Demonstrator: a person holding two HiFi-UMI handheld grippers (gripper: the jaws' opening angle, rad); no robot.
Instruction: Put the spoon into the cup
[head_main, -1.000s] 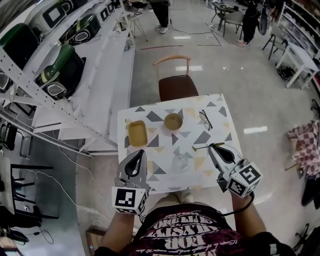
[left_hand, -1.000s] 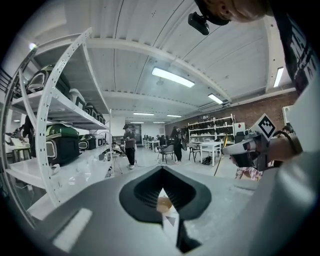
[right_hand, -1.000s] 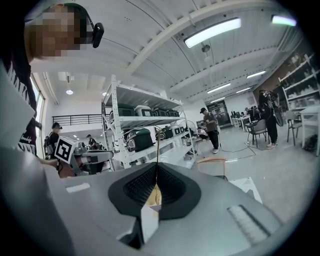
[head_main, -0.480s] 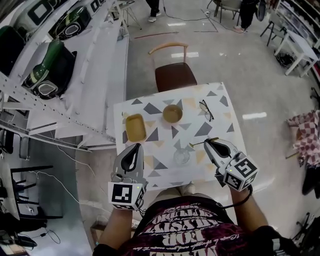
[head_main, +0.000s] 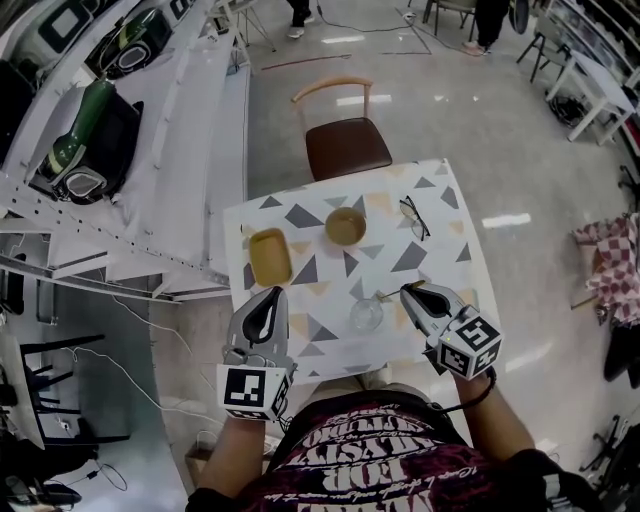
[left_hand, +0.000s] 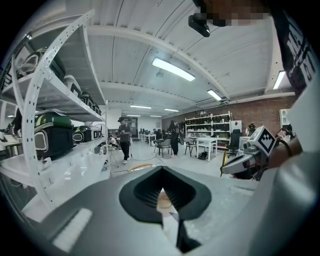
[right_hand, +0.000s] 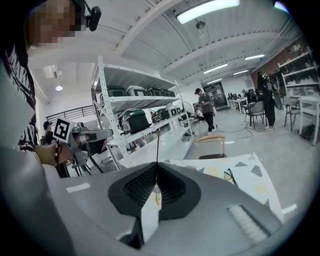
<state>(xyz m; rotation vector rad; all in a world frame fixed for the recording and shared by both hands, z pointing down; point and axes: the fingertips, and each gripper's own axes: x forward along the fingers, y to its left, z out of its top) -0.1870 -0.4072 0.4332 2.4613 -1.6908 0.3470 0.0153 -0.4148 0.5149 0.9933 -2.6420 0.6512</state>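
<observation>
The right gripper (head_main: 408, 291) has its jaws pressed together on the spoon (head_main: 388, 294). It grips the spoon at one end, so the thin free part sticks out to the left, toward the cup (head_main: 366, 316). I think this grip leaves enough length to lower into the glass. The spoon is just beside the cup's far right rim, not yet inside.

The left gripper (head_main: 270, 298) is closed with nothing in it and hangs at the near left (probably only out of the way).

The table (head_main: 440, 250) has a pattern of triangles. Farther on it lie a wooden bowl (head_main: 345, 226), a yellow dish (head_main: 270, 257) and glasses (head_main: 412, 217). Beyond stands a chair (head_main: 345, 148), with metal shelves (head_main: 130, 190) at the left, on a shiny floor (head_main: 520, 130).
</observation>
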